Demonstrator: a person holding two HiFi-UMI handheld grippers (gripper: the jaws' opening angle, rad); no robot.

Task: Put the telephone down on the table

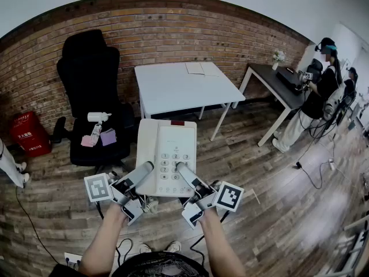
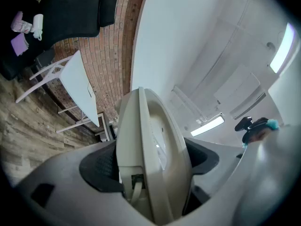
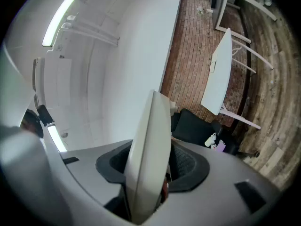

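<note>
A white telephone (image 1: 167,154) with a keypad and handset hangs in the air over the wooden floor, short of the white table (image 1: 173,91). My left gripper (image 1: 147,168) is shut on its near left edge, my right gripper (image 1: 181,168) on its near right edge. In the left gripper view the telephone (image 2: 150,145) stands edge-on between the dark pads (image 2: 99,166), with its cord socket showing at the bottom. In the right gripper view the telephone (image 3: 149,149) is also edge-on, pressed between the pads (image 3: 188,166).
A black office chair (image 1: 92,97) left of the table carries a spray bottle (image 1: 98,117) and purple cloths. A red container (image 1: 29,133) stands at far left. Papers (image 1: 202,68) lie on the table. A dark desk (image 1: 277,85) and people stand at right; cables cross the floor.
</note>
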